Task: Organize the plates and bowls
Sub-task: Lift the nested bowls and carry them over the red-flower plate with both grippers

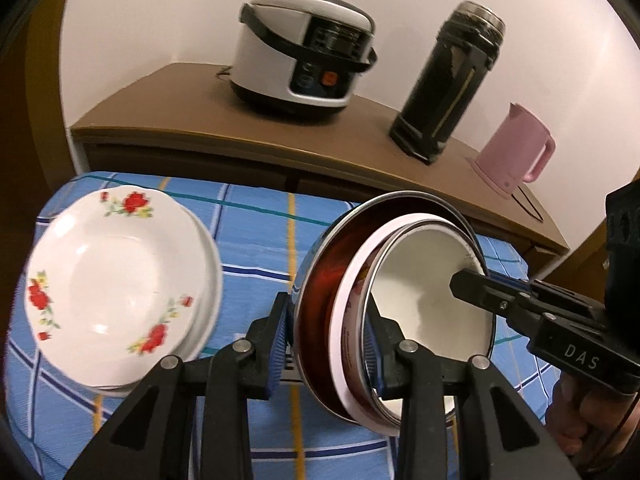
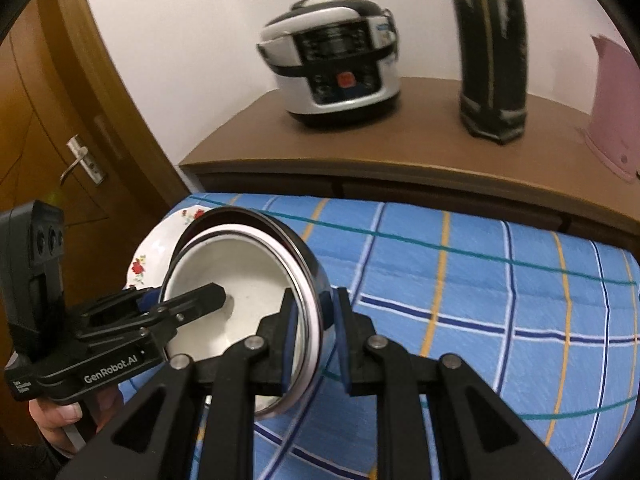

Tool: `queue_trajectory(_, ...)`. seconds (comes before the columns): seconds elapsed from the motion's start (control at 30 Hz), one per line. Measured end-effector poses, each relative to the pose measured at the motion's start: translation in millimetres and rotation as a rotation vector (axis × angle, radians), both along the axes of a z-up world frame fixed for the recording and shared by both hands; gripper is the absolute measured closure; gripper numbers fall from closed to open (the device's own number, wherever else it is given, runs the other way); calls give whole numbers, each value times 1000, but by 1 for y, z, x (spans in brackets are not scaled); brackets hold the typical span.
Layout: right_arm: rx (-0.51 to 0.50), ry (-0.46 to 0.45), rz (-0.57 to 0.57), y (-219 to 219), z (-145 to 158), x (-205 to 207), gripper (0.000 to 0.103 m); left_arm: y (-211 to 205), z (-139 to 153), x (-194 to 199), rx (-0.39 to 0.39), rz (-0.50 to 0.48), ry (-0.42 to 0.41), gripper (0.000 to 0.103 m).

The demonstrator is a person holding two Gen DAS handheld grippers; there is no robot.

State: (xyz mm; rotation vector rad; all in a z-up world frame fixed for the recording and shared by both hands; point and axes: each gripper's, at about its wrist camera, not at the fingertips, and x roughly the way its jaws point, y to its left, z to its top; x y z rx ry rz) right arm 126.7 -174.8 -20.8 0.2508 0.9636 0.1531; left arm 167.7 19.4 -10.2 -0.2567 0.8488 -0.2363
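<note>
A stack of nested bowls (image 1: 416, 280), white inside with a dark red metal bowl outermost, is held tilted above the blue checked tablecloth (image 1: 256, 240). My left gripper (image 1: 326, 344) is shut on the stack's left rim. My right gripper (image 2: 314, 332) is shut on the opposite rim of the bowl stack (image 2: 240, 280); it shows in the left wrist view (image 1: 480, 280) with one finger inside the bowl. A stack of white plates with red flowers (image 1: 112, 280) lies on the cloth at the left, and its edge shows behind the bowls in the right wrist view (image 2: 148, 256).
A brown sideboard (image 1: 200, 120) stands behind the table with a rice cooker (image 1: 304, 52), a black thermos (image 1: 448, 84) and a pink kettle (image 1: 516, 148). A wooden door (image 2: 60, 140) is at the left. Open cloth (image 2: 500, 300) lies to the right of the bowls.
</note>
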Motion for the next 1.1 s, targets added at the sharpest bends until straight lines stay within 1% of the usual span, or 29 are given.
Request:
queue_trajectory(0.43, -12, -44, 87, 41, 15, 20, 85, 40, 15, -16, 5, 96, -37, 67)
queue_trajectory(0.8, -6, -56, 132, 67, 18, 34, 85, 66, 19, -23, 9, 152, -46, 67)
queue_trajectory(1.1, -16, -49, 167, 83, 16, 48, 85, 81, 17, -22, 17, 188, -39, 67)
